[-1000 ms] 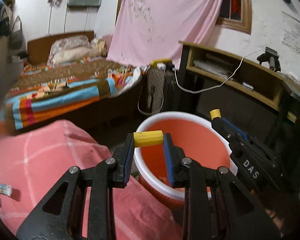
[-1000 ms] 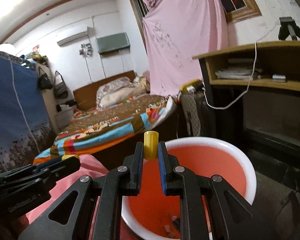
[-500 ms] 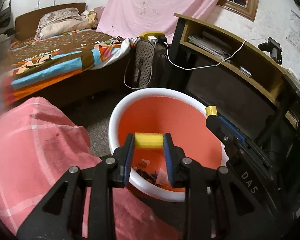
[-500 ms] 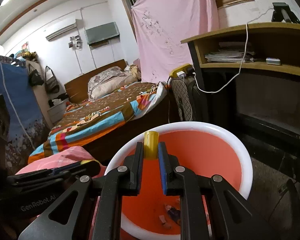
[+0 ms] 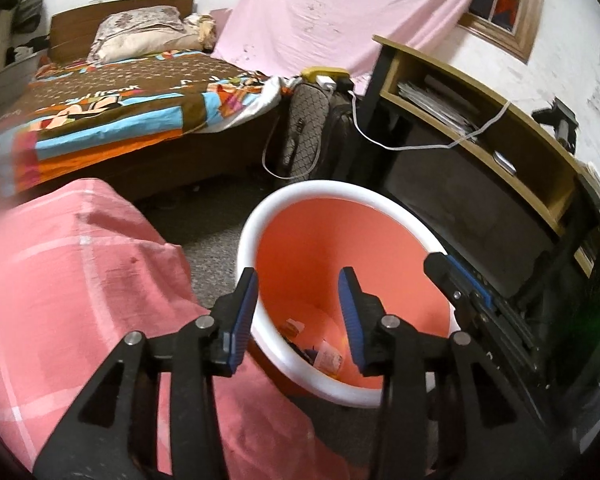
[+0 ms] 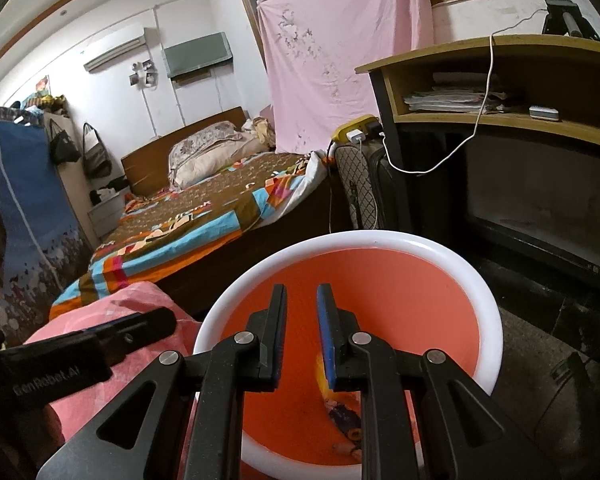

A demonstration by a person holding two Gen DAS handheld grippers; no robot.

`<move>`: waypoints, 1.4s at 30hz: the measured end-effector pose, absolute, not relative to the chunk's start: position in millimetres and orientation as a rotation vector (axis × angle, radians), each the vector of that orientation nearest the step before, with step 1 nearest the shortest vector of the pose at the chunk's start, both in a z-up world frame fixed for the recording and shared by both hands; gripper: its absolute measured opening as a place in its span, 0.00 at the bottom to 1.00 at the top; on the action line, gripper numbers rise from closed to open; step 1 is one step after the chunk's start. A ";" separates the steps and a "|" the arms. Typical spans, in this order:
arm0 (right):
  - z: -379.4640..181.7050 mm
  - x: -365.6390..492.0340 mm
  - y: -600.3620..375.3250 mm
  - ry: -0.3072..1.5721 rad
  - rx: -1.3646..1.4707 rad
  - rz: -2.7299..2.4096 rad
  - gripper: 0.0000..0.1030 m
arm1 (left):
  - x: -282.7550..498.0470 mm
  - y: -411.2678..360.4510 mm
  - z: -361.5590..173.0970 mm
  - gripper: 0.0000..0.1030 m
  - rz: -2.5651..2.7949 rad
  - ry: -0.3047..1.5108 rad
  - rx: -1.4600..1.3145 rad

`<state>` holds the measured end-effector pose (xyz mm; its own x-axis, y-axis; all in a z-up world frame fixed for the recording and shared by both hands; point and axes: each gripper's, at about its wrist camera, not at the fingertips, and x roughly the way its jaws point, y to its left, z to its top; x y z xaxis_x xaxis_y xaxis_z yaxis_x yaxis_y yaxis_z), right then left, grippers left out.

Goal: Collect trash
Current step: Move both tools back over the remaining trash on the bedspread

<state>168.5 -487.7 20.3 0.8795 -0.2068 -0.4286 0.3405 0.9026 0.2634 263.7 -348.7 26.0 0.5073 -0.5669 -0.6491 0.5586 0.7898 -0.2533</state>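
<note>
An orange bucket with a white rim [image 5: 260, 216] stands on the floor and holds scraps of trash [image 5: 328, 356] at its bottom. My left gripper [image 5: 298, 276] hangs over the bucket's near rim. Its jaws are opening and nothing is between them. My right gripper [image 6: 302, 292] is also over the bucket [image 6: 496, 320], its pads a narrow gap apart and empty. A blurred yellow streak [image 6: 322, 376] shows just below its blue pad, inside the bucket. Each gripper appears in the other's view: the right gripper [image 5: 452, 276] and the left gripper [image 6: 140, 324].
A pink checked cloth [image 5: 60, 280] covers the surface left of the bucket. A bed with a bright quilt [image 5: 120, 112] lies behind. Bags [image 5: 308, 128] and a wooden desk shelf [image 5: 480, 120] with a white cable stand behind and to the right of the bucket.
Both grippers moved over the bucket. The yellow pieces they held have left the jaws: the left jaws spread wide, and the right ones now stand empty.
</note>
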 end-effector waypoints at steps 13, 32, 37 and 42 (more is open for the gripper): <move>41.9 158.9 -456.7 0.278 0.282 -0.257 0.45 | 250.8 -288.0 54.0 0.43 -0.545 0.645 -0.059; 93.2 127.5 -380.5 -0.001 0.167 -0.124 1.00 | 190.2 -143.5 78.8 0.85 -0.167 0.351 -0.187; 109.5 121.5 -347.1 -0.036 0.140 -0.030 1.00 | 162.8 -109.6 90.2 0.85 -0.103 0.258 -0.166; 113.9 116.1 -315.1 -0.062 0.126 0.057 1.00 | 140.0 -77.5 97.2 0.85 -0.034 0.185 -0.120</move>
